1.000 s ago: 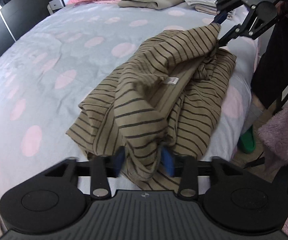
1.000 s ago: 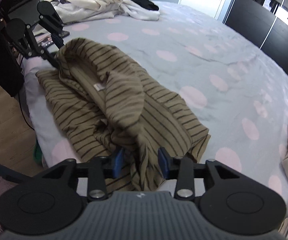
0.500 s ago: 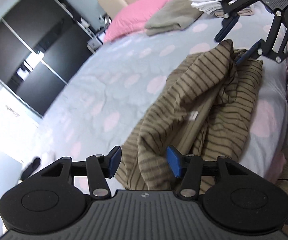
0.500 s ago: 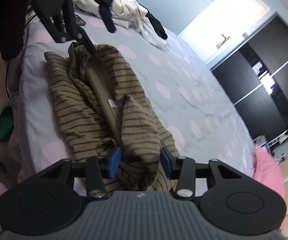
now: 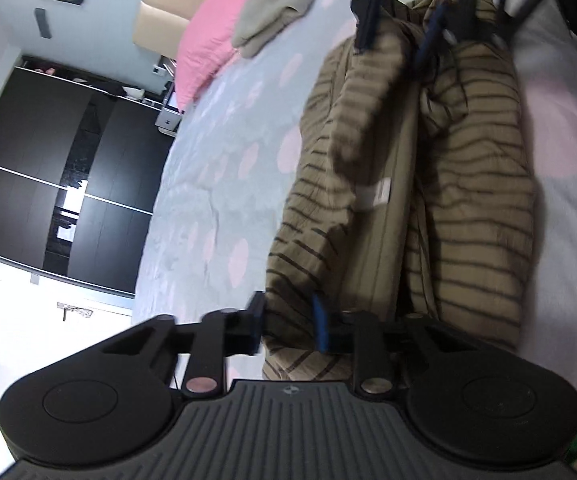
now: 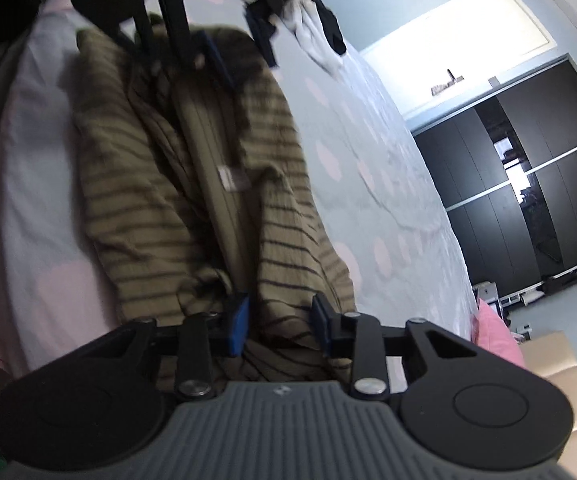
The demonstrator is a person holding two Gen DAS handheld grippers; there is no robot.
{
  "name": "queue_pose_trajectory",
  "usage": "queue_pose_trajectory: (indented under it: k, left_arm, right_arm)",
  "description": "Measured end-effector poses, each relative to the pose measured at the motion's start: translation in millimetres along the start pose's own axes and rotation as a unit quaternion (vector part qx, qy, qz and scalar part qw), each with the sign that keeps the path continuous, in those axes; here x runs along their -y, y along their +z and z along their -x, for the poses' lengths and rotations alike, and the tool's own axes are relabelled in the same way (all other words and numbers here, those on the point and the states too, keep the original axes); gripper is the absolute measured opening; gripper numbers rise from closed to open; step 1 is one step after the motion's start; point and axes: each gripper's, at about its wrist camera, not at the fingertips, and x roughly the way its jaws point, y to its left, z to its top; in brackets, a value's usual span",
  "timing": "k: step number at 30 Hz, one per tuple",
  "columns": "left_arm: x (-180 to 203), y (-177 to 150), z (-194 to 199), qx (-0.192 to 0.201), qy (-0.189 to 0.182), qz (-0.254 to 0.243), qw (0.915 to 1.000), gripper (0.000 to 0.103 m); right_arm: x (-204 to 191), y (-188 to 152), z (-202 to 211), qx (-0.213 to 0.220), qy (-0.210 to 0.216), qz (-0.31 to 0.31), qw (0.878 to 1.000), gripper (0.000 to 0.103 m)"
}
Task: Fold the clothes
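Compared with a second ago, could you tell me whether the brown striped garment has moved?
Yes. The brown striped garment has been lifted and stretched lengthwise above the polka-dot bedspread.

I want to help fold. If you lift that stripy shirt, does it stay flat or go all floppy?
Probably floppy: the shirt sags in deep folds between the left gripper and right gripper. Likely light too, since the thin cloth bunches easily.
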Motion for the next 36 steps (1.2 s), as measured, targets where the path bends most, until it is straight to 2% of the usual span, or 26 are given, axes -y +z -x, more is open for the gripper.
queue_pose_trajectory:
  k: [1,2,3,4,6,9,14,15,18,22,25,26,28,30,31,33,36]
  left_arm:
    - [-2,-2,1,-0.002,-0.007,0.009,0.9999,0.007]
    - [-1,-3,3,-0.003,-0.017,0.012,0.9998,0.002]
    - [1,-5,5,-0.004,-0.027,0.012,0.9996,0.002]
    - [2,-6,8,-0.005,-0.037,0.013,0.9992,0.002]
    - [6,-9,12,-0.006,-0.058,0.014,0.9982,0.001]
    - [11,-14,20,-0.008,-0.090,0.015,0.9958,0.001]
    - [21,-21,19,-0.019,-0.138,0.007,0.9902,0.001]
    - [22,-22,18,-0.020,-0.150,0.005,0.9884,0.001]
    - [34,-22,19,-0.020,-0.143,-0.036,0.9889,0.001]
    - [30,-23,19,-0.026,-0.150,-0.016,0.9882,0.001]
    - [24,-29,27,-0.023,-0.160,0.014,0.9868,0.003]
    - [21,-31,31,-0.020,-0.166,0.019,0.9857,0.005]
    - [12,-34,37,-0.014,-0.181,0.037,0.9827,0.015]
    - [1,-35,43,-0.008,-0.198,0.063,0.9782,0.038]
    - [-4,-36,46,-0.005,-0.206,0.075,0.9756,0.042]
    - [-15,-37,52,0.002,-0.219,0.101,0.9706,0.044]
    - [-36,-38,58,0.016,-0.224,0.163,0.9607,0.044]
  right_arm:
    - [2,-2,0,-0.004,-0.004,-0.004,1.000,0.028]
    - [6,-4,0,-0.008,-0.006,-0.014,1.000,0.016]
    - [12,-6,2,-0.009,-0.003,-0.035,0.999,0.008]
    - [20,-8,4,-0.007,0.005,-0.063,0.998,0.004]
    - [34,-11,7,-0.007,0.028,-0.110,0.994,0.004]
    - [39,-15,7,-0.011,0.067,-0.132,0.989,0.004]
    - [8,-15,7,-0.029,0.143,-0.066,0.987,0.004]
    - [0,-15,7,-0.034,0.146,-0.047,0.988,0.004]
    - [-14,-18,4,-0.044,0.140,-0.010,0.989,0.004]
    - [-17,-20,5,-0.042,0.134,-0.008,0.990,0.005]
    - [-13,-22,9,-0.041,0.134,-0.016,0.990,0.009]
    - [-11,-23,12,-0.038,0.136,-0.022,0.990,0.019]
    - [1,-24,23,-0.018,0.143,-0.053,0.988,0.028]
    - [16,-26,35,0.006,0.150,-0.089,0.985,0.037]
    - [22,-26,40,0.016,0.148,-0.101,0.984,0.040]
    - [32,-26,47,0.027,0.137,-0.119,0.983,0.044]
    - [46,-28,48,0.017,0.124,-0.150,0.981,0.042]
